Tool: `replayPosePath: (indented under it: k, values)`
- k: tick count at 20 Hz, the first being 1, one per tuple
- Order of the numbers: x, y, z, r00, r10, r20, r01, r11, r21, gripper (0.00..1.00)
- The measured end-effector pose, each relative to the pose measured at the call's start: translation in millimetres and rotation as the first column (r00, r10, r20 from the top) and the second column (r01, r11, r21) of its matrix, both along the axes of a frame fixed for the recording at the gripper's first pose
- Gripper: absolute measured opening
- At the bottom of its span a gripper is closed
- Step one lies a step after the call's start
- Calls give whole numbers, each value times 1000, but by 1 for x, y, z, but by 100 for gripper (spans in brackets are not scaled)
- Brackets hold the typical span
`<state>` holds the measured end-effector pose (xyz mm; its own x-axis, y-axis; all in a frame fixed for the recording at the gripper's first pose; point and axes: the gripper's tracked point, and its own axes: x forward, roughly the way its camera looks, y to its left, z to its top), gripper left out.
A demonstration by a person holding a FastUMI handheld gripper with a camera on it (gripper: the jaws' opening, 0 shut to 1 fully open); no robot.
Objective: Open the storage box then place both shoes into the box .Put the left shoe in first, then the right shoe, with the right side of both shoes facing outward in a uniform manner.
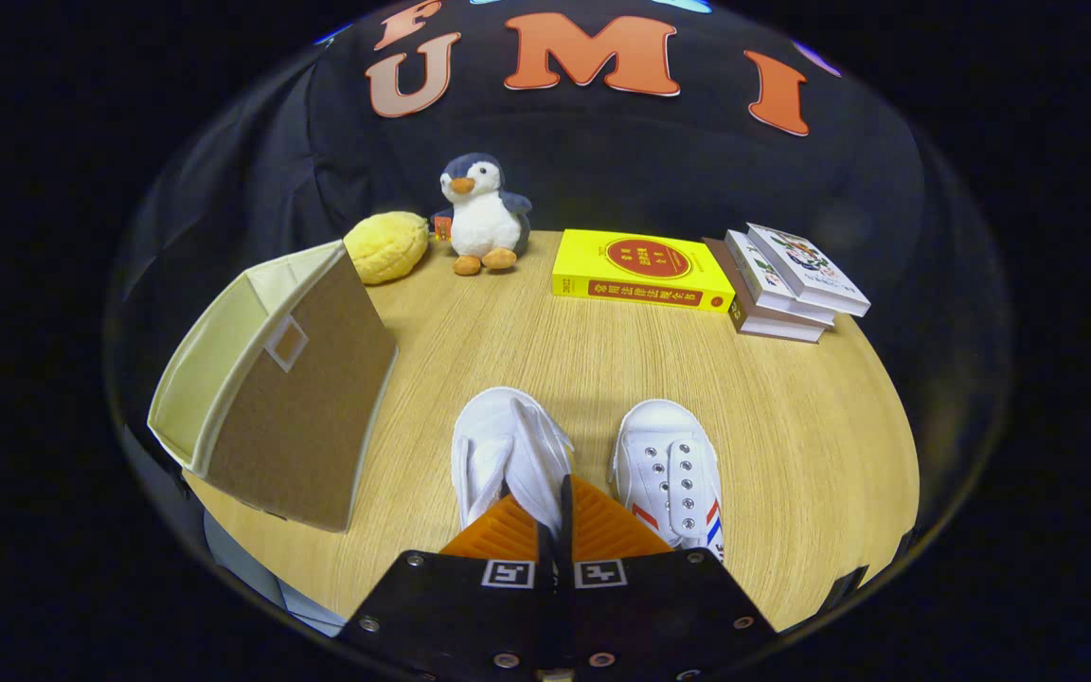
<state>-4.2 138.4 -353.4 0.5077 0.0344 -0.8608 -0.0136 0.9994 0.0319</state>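
Gripper (555,497) at bottom centre, orange fingers (508,530) nearly closed, pinching the left shoe (508,455) by its inner edge. Right shoe (669,474) just beside it, lower right of centre. Storage box (271,379) at left, tipped with its opening facing left. Table (792,426) wooden.

- The yellow book (645,270) carries red characters on its spine and in a red circle on its cover; they are too small to read.
- The stack of books (792,279) just right of the yellow book has printed covers, also illegible.
- Well in front of the yellow book, the gripper (555,493) bears two square black-and-white code markers; its fingers sit close together at a white shoe (508,450).
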Motion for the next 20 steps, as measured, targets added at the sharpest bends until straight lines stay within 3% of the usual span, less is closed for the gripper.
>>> replayPosePath:
  k: [6,12,16,20]
  values:
    - [32,30,84,995,-78,67,73,995,72,1]
    - [68,104,149,990,-32,136,11,988,153,1]
    - [82,168,149,994,23,111,-45,980,195,1]
    - [84,224,120,999,47,21,-51,974,222,1]
